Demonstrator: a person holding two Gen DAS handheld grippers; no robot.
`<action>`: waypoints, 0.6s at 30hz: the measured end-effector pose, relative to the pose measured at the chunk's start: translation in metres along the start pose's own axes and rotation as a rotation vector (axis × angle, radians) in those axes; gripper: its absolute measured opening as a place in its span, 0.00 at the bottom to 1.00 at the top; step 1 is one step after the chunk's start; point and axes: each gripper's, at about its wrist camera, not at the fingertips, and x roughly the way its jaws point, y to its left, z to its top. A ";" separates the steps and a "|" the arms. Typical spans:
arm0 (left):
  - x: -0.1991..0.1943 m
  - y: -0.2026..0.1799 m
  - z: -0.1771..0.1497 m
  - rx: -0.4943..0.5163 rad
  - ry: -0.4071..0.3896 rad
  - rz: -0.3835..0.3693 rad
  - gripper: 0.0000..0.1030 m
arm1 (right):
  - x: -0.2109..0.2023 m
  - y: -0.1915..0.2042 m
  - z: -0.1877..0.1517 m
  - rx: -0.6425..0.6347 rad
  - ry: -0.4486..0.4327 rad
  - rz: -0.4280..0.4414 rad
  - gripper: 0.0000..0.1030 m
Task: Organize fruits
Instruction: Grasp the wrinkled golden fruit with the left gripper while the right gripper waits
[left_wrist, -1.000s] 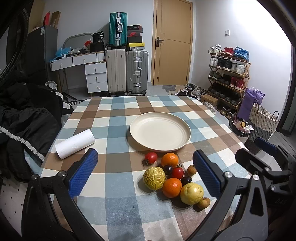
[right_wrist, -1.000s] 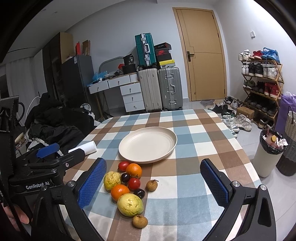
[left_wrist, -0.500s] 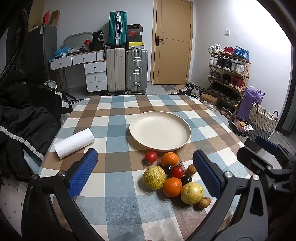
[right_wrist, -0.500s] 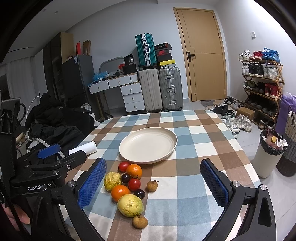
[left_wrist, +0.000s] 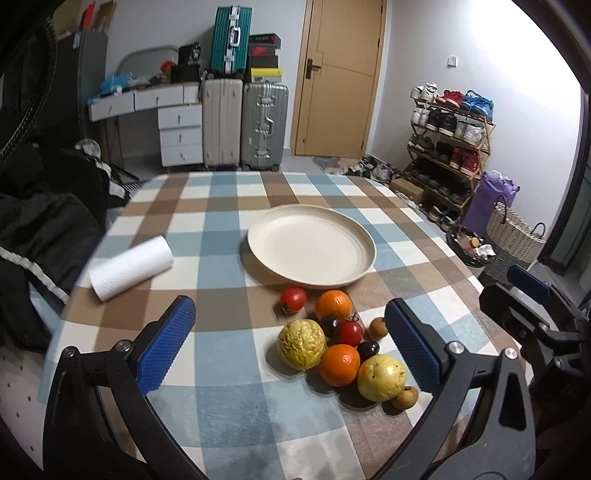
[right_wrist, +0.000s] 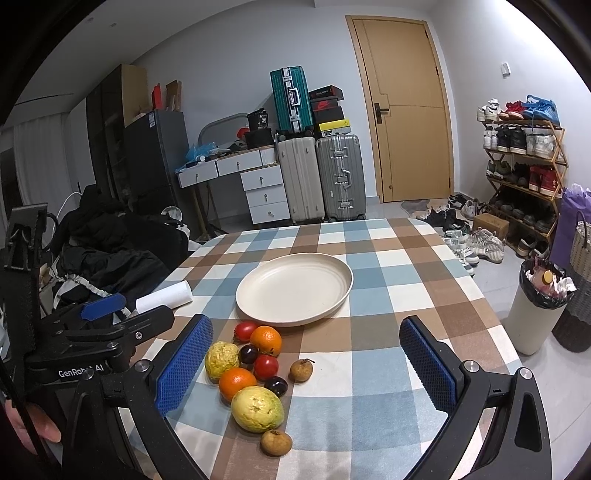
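A cluster of fruit lies on the checked tablecloth in front of an empty cream plate: two oranges, two red tomatoes, a wrinkled yellow fruit, a yellow-green guava, dark plums and small brown fruits. My left gripper hovers open above the near side of the cluster, holding nothing. My right gripper is open too, over the cluster's right side, and empty.
A white paper towel roll lies on the table's left part. Dark clothing is heaped left of the table. A bin stands on the floor to the right; suitcases, drawers and a shoe rack line the walls.
The left gripper has shifted slightly to the left. The right gripper and the fruit look unmoved.
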 end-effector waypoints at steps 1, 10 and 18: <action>0.003 0.003 0.002 -0.007 0.009 -0.008 0.99 | 0.001 -0.001 -0.001 0.000 0.000 0.001 1.00; 0.043 0.023 0.002 -0.073 0.112 -0.096 0.99 | 0.019 -0.011 -0.010 0.009 0.029 0.011 1.00; 0.089 0.046 -0.004 -0.172 0.223 -0.237 0.99 | 0.043 -0.022 -0.017 0.034 0.062 0.023 1.00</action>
